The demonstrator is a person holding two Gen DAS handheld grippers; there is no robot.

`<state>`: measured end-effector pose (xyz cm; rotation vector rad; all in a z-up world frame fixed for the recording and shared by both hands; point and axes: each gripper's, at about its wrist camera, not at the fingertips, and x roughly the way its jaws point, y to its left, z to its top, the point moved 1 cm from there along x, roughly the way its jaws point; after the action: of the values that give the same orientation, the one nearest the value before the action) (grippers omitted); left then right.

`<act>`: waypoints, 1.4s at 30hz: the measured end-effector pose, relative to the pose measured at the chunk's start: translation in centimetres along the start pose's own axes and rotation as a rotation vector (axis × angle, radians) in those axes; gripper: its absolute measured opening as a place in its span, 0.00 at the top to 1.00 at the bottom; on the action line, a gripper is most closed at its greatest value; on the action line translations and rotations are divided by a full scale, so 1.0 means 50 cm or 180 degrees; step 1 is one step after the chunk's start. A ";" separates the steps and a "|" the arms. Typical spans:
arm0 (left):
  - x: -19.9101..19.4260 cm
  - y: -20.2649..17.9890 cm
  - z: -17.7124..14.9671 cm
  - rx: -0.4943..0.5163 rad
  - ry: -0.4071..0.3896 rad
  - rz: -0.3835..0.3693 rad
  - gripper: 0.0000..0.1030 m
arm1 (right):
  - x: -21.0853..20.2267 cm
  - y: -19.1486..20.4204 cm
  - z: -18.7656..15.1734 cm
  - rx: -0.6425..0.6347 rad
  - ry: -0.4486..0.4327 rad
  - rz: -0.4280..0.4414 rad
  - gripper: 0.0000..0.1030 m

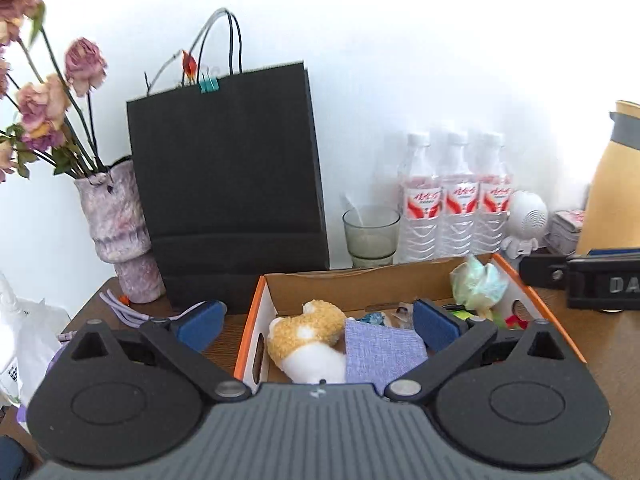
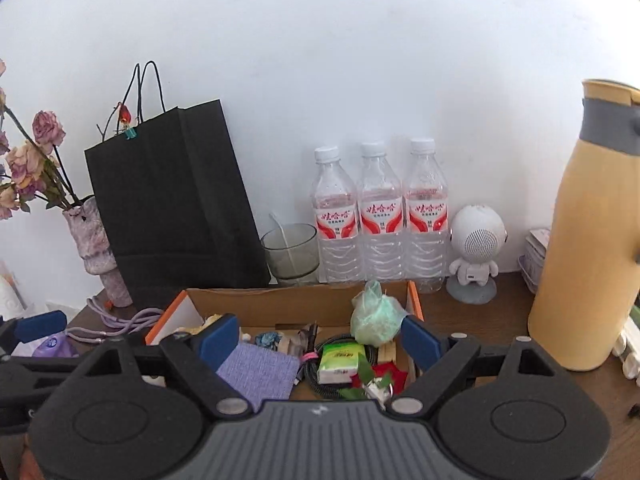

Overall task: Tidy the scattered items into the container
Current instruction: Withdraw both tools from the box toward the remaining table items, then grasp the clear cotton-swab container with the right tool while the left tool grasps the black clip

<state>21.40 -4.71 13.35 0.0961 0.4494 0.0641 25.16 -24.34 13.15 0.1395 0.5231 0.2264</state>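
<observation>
An open cardboard box with orange edges (image 1: 256, 312) (image 2: 288, 300) sits on the brown table. It holds a plush toy (image 1: 308, 336), a purple cloth (image 1: 380, 348) (image 2: 260, 372), a crumpled green wad (image 1: 478, 280) (image 2: 376, 316), a green tissue pack (image 2: 340, 360), a black cable and small bits. My left gripper (image 1: 318, 324) is open and empty over the box's left side. My right gripper (image 2: 320, 340) is open and empty over the box. A purple cable (image 1: 128, 312) (image 2: 120, 320) lies on the table left of the box.
Behind the box stand a black paper bag (image 1: 228, 184) (image 2: 172, 208), a vase of dried flowers (image 1: 116, 224), a glass (image 2: 292, 252), three water bottles (image 2: 380, 216) and a white robot speaker (image 2: 476, 252). A yellow flask (image 2: 592, 240) stands right. A white plastic bag (image 1: 24, 344) lies left.
</observation>
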 end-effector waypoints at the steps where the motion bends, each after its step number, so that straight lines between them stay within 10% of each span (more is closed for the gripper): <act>1: -0.019 -0.002 -0.012 -0.0009 -0.0036 -0.0013 0.00 | -0.014 0.001 -0.016 0.0004 -0.0042 -0.0046 0.15; 9: -0.289 -0.002 -0.238 -0.0045 -0.0429 -0.0258 0.00 | -0.281 0.043 -0.296 -0.0161 -0.0398 -0.0208 0.11; 16: -0.429 0.001 -0.421 -0.0020 -0.0095 -0.0437 0.00 | -0.443 0.064 -0.503 -0.0191 -0.0311 -0.0218 0.11; 34: -0.146 -0.047 -0.319 0.0242 0.0330 -0.0877 0.00 | -0.095 0.016 -0.341 -0.0323 0.0291 -0.0496 0.15; 37: -0.099 -0.062 -0.295 0.0285 0.0415 -0.1074 0.09 | -0.061 0.013 -0.336 -0.0414 0.0398 -0.0441 0.38; 42: -0.014 -0.086 -0.255 0.0223 0.0593 -0.1342 0.26 | -0.105 -0.039 -0.336 -0.0158 0.0214 -0.0291 0.39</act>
<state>15.38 -8.06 1.77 0.0627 0.6500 -0.3598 12.55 -26.28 0.85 0.0595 0.5889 0.1552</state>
